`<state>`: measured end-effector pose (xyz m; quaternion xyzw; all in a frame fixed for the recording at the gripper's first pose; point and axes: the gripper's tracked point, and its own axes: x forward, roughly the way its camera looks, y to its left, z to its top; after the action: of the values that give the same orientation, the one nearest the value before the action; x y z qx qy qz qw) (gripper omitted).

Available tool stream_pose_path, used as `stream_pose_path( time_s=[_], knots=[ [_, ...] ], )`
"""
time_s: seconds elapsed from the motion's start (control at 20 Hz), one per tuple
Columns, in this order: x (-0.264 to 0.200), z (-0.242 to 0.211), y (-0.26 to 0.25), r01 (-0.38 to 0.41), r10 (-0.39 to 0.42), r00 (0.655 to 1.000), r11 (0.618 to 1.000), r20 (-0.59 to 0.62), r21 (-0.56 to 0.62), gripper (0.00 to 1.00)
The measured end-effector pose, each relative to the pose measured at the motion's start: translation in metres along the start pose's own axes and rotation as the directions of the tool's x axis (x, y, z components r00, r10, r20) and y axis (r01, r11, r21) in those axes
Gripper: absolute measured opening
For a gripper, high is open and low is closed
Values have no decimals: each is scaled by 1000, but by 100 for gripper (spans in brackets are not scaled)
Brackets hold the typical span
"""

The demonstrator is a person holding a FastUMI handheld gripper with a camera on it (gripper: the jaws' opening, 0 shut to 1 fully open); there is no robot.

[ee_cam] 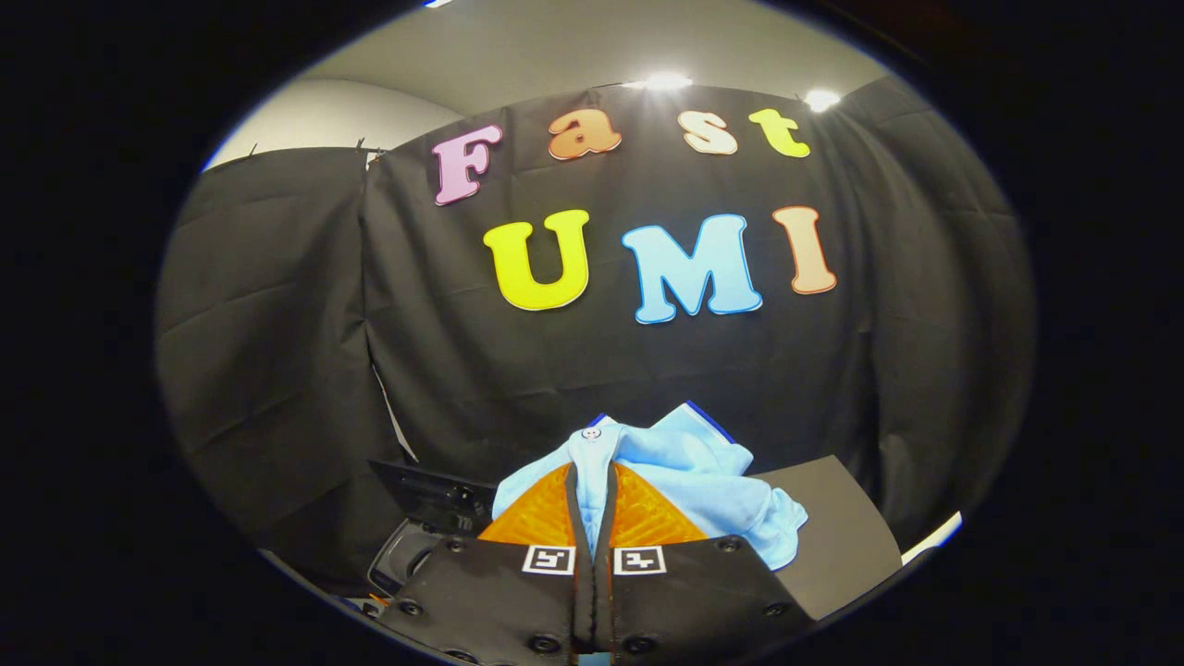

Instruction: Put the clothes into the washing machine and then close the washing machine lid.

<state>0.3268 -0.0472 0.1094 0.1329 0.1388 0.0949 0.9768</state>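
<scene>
Your gripper holds a light blue garment aloft in front of the booth's black cloth wall, its two fingers drawn close together with a fold of the fabric pinched between them. The garment bunches up over and beyond the fingertips, spilling toward 2 and 3 o'clock of them, with a small white button sitting at 12 o'clock just above the narrow gap and a dark blue trim peeking out at the top of the bundle. At 9 o'clock of the fingers, lower down, you see a dark machine panel with a curved grey edge beneath it. At 3 o'clock lies a flat dark surface. Two ceiling lights glare above the wall.
</scene>
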Motion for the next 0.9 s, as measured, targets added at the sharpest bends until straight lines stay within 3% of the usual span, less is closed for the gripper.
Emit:
stream_pose_path(
  time_s=[0.5, 0.9],
  knots=[
    [7, 19, 75, -129, 129, 992, 991, 11, -30, 1],
    [19, 14, 150, -262, 261, 965, 964, -18, -54, 1]
  ],
)
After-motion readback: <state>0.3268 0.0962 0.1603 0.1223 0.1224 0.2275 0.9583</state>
